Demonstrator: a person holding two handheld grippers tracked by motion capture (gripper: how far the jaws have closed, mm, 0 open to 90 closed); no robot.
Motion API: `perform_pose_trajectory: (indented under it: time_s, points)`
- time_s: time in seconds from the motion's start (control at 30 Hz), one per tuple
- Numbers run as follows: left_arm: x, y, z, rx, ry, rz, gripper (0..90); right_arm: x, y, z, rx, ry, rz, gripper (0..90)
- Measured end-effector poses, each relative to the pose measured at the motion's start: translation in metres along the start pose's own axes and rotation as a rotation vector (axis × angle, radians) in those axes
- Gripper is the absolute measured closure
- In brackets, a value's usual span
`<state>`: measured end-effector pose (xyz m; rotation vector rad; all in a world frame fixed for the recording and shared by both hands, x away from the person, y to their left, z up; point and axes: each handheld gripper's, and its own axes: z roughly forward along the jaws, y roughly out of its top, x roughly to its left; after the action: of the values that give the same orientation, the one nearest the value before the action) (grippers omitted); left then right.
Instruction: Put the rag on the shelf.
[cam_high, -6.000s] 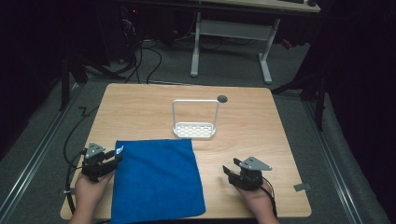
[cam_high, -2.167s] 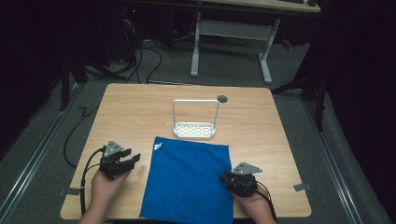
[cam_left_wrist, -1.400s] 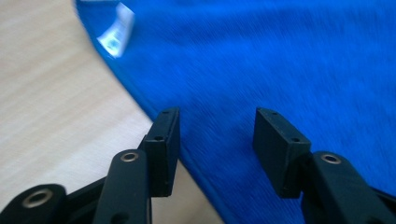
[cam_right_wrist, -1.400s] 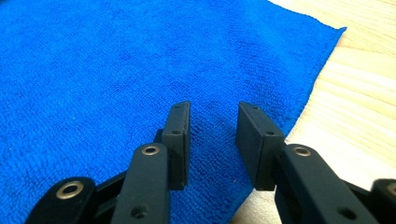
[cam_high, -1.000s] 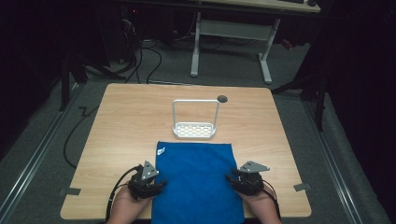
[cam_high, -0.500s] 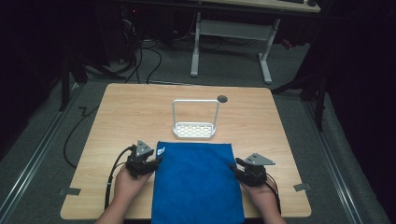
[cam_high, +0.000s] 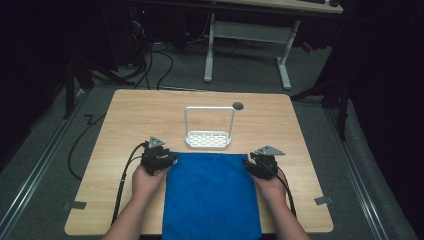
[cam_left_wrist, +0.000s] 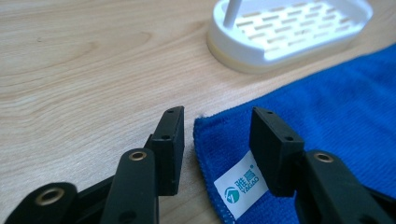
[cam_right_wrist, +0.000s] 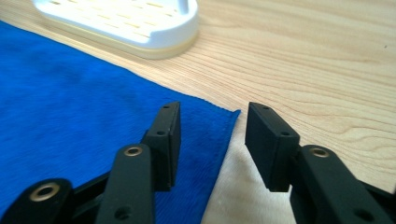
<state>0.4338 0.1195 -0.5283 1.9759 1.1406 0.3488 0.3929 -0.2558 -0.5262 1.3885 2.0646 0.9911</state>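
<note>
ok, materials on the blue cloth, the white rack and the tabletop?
Blue cloth: looks like microfibre terry, matte with a short fuzzy nap, stitched hem and a sewn white label.
White rack: probably moulded plastic, smooth and slightly glossy, with a slotted base; its thin hoop handle could be coated wire.
Tabletop: light wood grain, satin; laminate or veneer, can't tell which.

Wooden table (cam_high: 130, 115) under blue cloth (cam_high: 212, 195), white rack (cam_high: 209, 139).
</note>
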Motion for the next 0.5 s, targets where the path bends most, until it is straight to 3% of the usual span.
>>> perform_pose_trajectory:
  time_s: [0.2,0.33,0.5]
  points:
    - [-0.001,0.000,0.004,0.022,0.005,0.002,57.8,0.000,0.008,0.011,0.020,-0.020,-0.012,49.2]
    - [0.003,0.000,0.005,0.023,-0.011,-0.017,60.1,-0.001,0.011,0.015,0.044,-0.025,-0.012,50.2]
    - [0.002,0.000,0.006,0.025,-0.004,-0.006,65.0,-0.002,0.012,0.019,0.071,-0.010,-0.008,52.1]
